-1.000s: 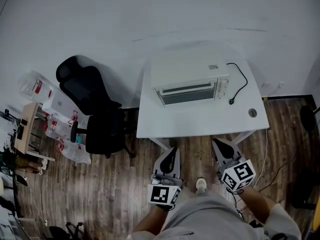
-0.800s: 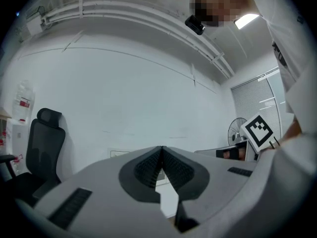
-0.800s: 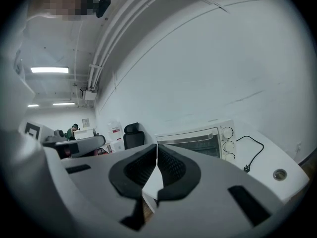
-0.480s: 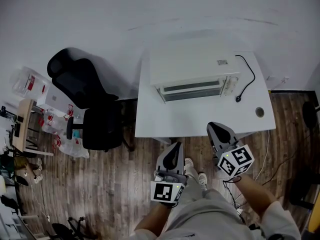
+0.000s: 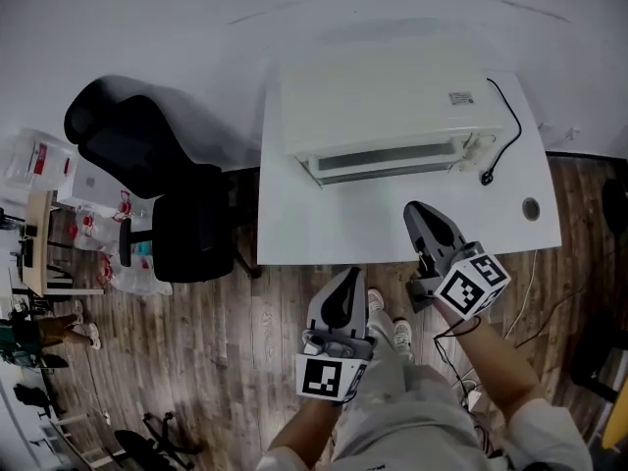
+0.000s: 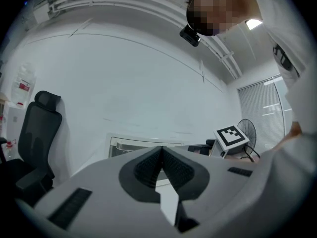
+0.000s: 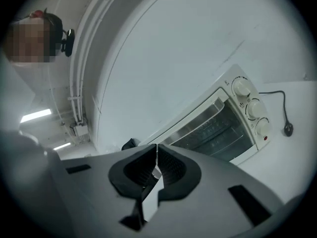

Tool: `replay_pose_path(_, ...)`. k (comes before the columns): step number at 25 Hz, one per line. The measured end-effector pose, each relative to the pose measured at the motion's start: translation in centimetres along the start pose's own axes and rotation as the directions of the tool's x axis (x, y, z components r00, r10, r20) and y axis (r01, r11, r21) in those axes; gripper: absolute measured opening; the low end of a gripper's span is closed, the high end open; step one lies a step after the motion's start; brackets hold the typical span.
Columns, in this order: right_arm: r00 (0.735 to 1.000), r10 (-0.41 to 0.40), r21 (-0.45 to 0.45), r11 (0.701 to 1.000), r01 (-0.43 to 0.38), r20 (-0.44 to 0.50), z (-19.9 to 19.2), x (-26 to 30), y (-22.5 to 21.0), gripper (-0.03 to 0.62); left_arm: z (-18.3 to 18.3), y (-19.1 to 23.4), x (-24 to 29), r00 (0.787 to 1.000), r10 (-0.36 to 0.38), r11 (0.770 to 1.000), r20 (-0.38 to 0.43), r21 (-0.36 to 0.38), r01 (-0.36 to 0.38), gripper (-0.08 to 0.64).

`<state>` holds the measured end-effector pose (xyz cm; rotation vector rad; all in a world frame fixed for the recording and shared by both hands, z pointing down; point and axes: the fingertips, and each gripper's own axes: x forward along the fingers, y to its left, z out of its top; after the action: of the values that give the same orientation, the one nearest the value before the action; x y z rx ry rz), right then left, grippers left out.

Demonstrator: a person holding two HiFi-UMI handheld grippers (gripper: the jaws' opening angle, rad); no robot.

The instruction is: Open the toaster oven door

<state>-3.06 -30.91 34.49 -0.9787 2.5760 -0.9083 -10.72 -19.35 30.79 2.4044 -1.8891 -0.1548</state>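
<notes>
A white toaster oven stands at the back of a white table, its glass door closed and facing me. In the right gripper view the toaster oven shows its door shut and three knobs at the right. My right gripper is shut and empty, hovering over the table's front edge, well short of the door. My left gripper is shut and empty, lower, over the floor before the table. The left gripper view shows the toaster oven beyond the shut jaws.
A black power cord with its plug lies on the table right of the oven. A round cable hole sits near the table's right edge. A black office chair stands left of the table. Bags and clutter lie far left.
The person has stepped closer to the table, so the oven looks larger. The right gripper has moved forward and up over the table's front edge. The left gripper stayed low.
</notes>
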Motion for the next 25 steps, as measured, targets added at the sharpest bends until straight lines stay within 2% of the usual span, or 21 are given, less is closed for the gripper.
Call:
replay_pose_path(3, 0.999, 0.006, 0.075, 0.997, -0.008, 0.032, 0.0, 2.2, -1.5, 0.02, -1.2, 1.2, 2.3, 1.0, 0.013, 0.999, -0.002, -0.03, -0.013, 0.006)
replay_pose_path(7, 0.998, -0.002, 0.108, 0.994, -0.004, 0.062, 0.4, 3.8, -2.4, 0.02, -2.0, 1.0, 5.3, 1.0, 0.023, 0.999, -0.014, 0.03, -0.022, 0.006)
replay_pose_path(10, 0.997, -0.004, 0.141, 0.99, -0.008, 0.082, 0.7, 4.5, -3.1, 0.02, -2.3, 0.5, 6.5, 1.0, 0.008, 0.999, 0.0, 0.031, -0.008, 0.006)
replay_pose_path(15, 0.99, 0.013, 0.175, 0.984, -0.038, 0.14, 1.4, 5.4, -3.1, 0.021, -3.7, 0.6, 7.3, 1.0, -0.011, 1.0, 0.0, 0.027, 0.011, 0.006)
replay_pose_path(25, 0.982, 0.027, 0.281, 0.956, -0.079, 0.185, 1.6, 5.2, -3.3, 0.021, -5.4, 1.5, 8.0, 0.999, 0.016, 1.0, -0.035, 0.013, -0.016, 0.006)
